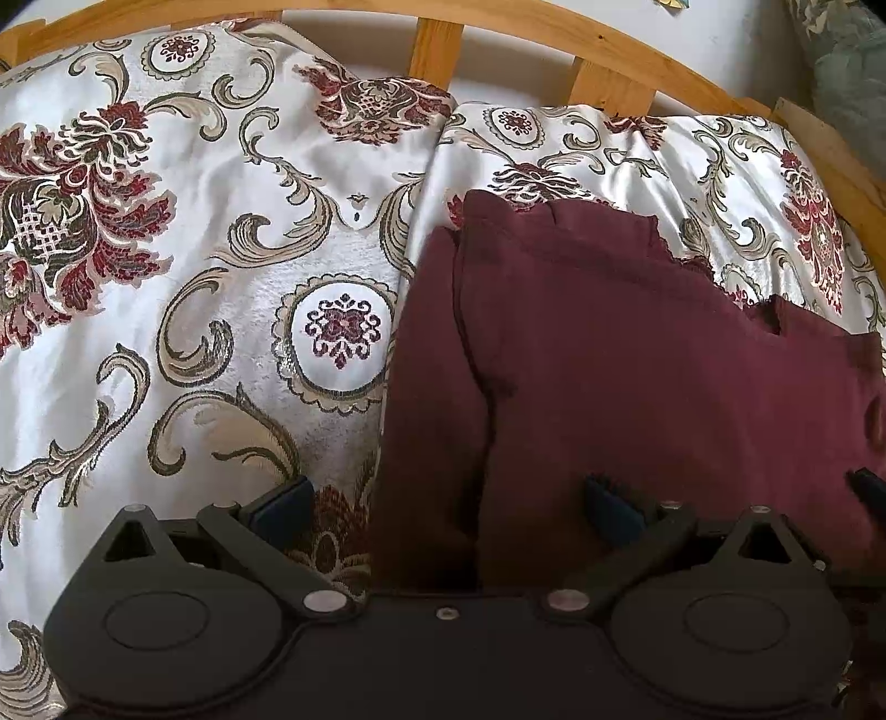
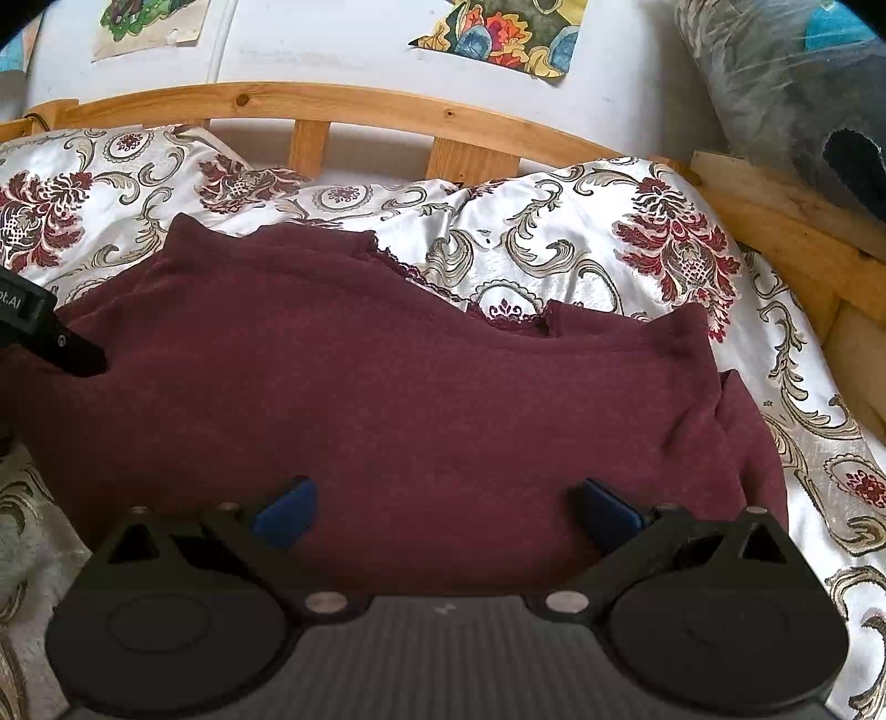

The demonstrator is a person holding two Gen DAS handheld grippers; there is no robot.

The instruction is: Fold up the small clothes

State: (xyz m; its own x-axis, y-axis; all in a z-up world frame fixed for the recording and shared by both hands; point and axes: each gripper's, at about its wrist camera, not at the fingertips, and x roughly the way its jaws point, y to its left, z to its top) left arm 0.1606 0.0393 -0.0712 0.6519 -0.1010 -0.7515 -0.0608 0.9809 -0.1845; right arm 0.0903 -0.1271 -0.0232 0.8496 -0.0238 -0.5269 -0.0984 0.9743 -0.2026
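Observation:
A dark maroon top (image 2: 387,387) with a lace-trimmed neckline lies spread on the patterned bedspread (image 2: 581,238). It also shows in the left wrist view (image 1: 609,360), with a folded sleeve edge along its left side. My left gripper (image 1: 451,507) is open, low over the top's left edge, one finger over the bedspread (image 1: 194,249) and one over the cloth. My right gripper (image 2: 446,512) is open and empty, its blue pads (image 2: 288,512) low over the top's near part. The left gripper's finger (image 2: 72,349) shows at the left of the right wrist view.
A wooden slatted bed rail (image 2: 332,111) runs along the far side and turns down the right (image 2: 803,232). A white wall with paper pictures (image 2: 498,33) stands behind. A plastic-wrapped bundle (image 2: 803,83) sits at the top right.

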